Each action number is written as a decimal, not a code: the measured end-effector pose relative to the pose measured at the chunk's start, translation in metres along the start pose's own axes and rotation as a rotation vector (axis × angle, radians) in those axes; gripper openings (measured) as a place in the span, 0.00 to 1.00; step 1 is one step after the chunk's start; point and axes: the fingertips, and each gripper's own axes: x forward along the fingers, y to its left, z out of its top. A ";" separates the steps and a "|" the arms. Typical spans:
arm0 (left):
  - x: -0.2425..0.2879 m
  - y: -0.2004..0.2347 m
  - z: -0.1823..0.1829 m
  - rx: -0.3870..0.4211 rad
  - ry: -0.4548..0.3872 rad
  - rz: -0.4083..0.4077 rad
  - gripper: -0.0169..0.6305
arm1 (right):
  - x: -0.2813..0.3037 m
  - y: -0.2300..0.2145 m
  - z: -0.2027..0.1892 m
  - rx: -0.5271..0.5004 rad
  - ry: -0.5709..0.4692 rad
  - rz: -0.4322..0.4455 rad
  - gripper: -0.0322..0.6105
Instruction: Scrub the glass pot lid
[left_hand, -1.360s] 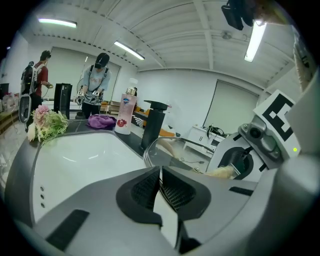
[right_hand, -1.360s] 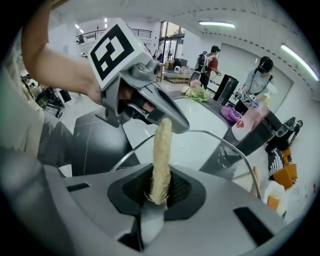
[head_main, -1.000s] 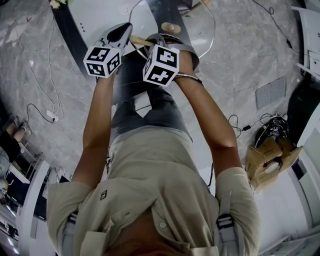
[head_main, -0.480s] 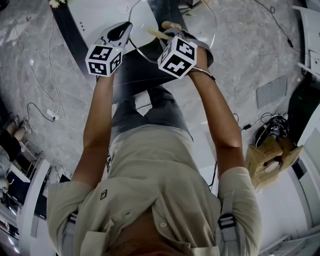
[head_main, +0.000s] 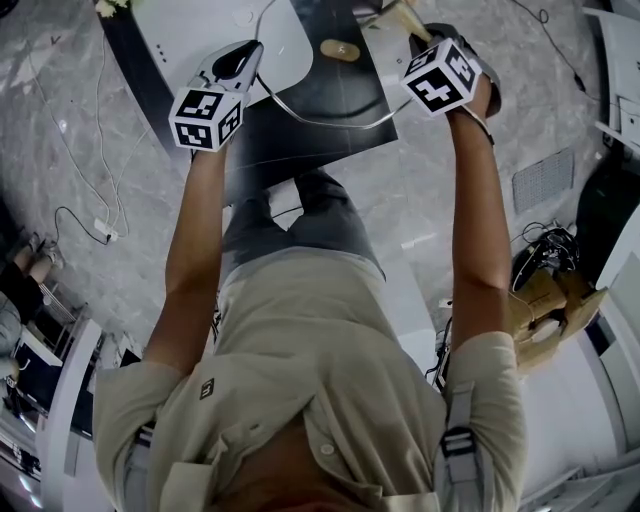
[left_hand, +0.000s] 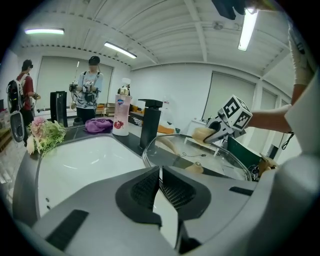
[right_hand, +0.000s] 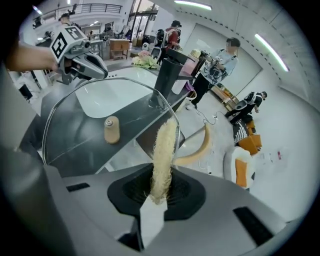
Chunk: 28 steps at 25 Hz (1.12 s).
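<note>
Well, glass pot lid (head_main: 330, 85) pinched in my left tongs (head_main: 247, 58), fibrous scrubber (head_main: 393, 15) in my right tongs (head_main: 415, 38), both above the worktop (head_main: 262, 140).
Only the right gripper view shows the scrubber as a pale, bristly strip clamped edge-on between those jaws; from my head it is a tan scrap. The left gripper view shows its jaws closed on the lid's thin metal rim, clear dome and wooden knob (left_hand: 194, 167) beyond. Below: dark glossy worktop, white sink (head_main: 195, 30), black faucet (left_hand: 150, 122), grey marbled floor (head_main: 80, 150).
</note>
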 end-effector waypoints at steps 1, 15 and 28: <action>0.000 0.000 -0.001 -0.001 0.000 -0.002 0.07 | 0.000 -0.001 0.000 -0.003 -0.003 -0.008 0.13; -0.001 0.004 0.002 -0.014 -0.008 0.006 0.07 | -0.004 0.033 0.002 -0.131 0.019 0.012 0.13; -0.001 0.002 -0.004 -0.042 -0.011 0.004 0.07 | -0.050 0.249 0.085 -0.438 -0.184 0.400 0.13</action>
